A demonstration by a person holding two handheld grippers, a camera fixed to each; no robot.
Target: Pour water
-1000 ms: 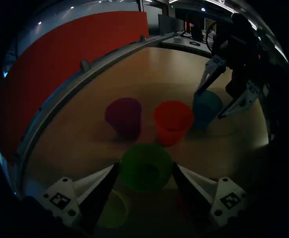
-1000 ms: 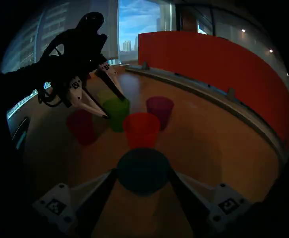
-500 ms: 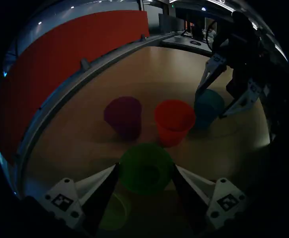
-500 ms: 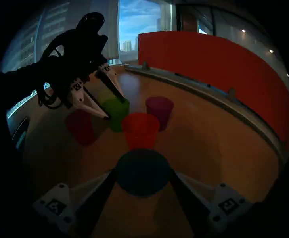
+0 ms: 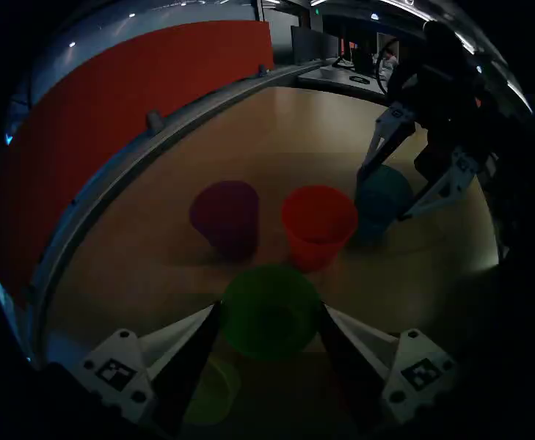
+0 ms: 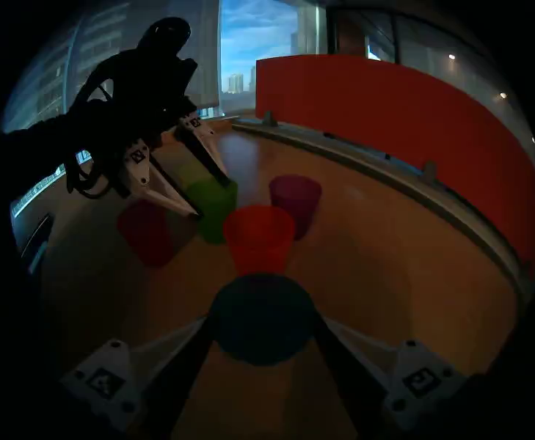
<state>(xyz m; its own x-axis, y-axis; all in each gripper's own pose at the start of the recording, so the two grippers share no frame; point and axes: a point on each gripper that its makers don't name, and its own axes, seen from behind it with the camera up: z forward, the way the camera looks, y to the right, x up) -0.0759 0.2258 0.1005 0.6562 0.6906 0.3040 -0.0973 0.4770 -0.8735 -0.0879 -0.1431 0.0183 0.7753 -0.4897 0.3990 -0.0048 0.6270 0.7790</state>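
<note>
Cups being gripped.
Green cup (image 5: 269,323) is being clasped by left gripper (image 5: 267,309), teal cup (image 6: 262,323) by right gripper (image 6: 262,319); orange cup (image 6: 258,235) at its 12 o'clock.

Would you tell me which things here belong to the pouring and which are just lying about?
Likely in use: green cup, teal cup (both gripped).
Lying about: orange cup, purple cup, dark red cup, yellow cup.

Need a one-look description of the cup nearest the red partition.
Find the long red partition running along the wooden table. Among the cups clustered mid-table, it stands closest to that partition, right beside the orange cup. It is the only purple cup.
</note>
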